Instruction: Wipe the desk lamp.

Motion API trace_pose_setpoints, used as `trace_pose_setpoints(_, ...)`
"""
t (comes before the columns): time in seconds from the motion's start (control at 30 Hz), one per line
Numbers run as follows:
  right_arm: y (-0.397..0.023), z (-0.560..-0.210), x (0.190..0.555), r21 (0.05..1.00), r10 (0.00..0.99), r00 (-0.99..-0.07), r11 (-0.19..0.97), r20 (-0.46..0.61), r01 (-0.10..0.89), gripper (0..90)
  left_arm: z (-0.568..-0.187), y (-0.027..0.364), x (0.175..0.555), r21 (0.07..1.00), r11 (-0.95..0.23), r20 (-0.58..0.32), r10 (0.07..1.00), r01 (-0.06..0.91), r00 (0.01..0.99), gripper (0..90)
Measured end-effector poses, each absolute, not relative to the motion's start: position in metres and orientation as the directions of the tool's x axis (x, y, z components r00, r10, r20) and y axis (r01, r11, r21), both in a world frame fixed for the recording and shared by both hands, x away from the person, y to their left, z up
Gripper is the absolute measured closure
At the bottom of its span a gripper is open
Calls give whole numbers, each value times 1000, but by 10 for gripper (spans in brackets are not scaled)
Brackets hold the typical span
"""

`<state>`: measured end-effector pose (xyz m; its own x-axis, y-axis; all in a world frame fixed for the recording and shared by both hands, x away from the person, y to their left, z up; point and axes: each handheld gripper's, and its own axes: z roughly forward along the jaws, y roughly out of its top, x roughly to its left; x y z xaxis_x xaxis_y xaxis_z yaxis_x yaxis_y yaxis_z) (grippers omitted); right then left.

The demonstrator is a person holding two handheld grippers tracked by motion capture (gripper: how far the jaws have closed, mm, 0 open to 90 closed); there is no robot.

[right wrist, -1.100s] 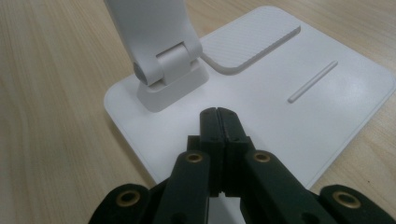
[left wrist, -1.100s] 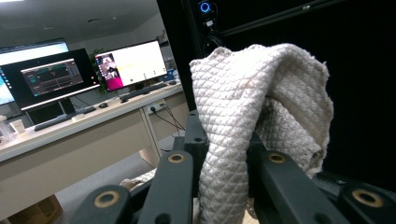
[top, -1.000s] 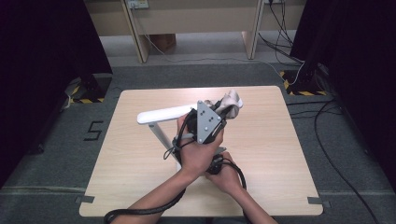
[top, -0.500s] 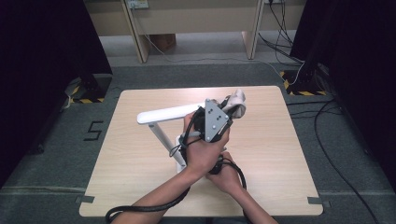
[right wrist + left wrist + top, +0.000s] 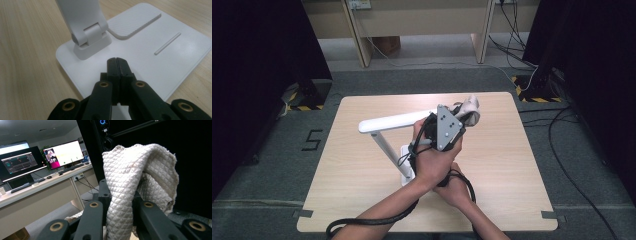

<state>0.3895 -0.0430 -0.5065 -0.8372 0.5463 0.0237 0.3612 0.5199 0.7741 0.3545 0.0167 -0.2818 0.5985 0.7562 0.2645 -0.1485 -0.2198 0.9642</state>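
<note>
Two claws work at the white lamp: the left claw, clamped on a white cloth, has shifted rightward past the lamp's head end; the right claw, closed and empty, presses the lamp's base on the surface.

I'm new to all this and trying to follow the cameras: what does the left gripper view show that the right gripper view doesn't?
The left gripper view shows the white quilted cloth clamped between the left gripper and its jaws, with a desk and lit monitors beyond.

The right gripper view shows the right gripper, jaws shut together with nothing between them, pressed over the white lamp base, beside the lamp's hinge on the wooden table.

Both look along a pair of black jaws rising from the bottom.
</note>
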Motion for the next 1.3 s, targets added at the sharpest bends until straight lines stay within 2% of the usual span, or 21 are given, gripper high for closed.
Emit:
trace_pose_setpoints(0.83, -43, -507, 390, 777, 543, -840, 521, 17, 353, 900, -282, 3, 339, 964, -204, 267, 721, -173, 640, 788)
trace_pose_setpoints(1.3, -43, -507, 389, 774, 549, -836, 521, 20, 360, 900, -306, 8, 339, 961, -247, 270, 717, -127, 643, 797)
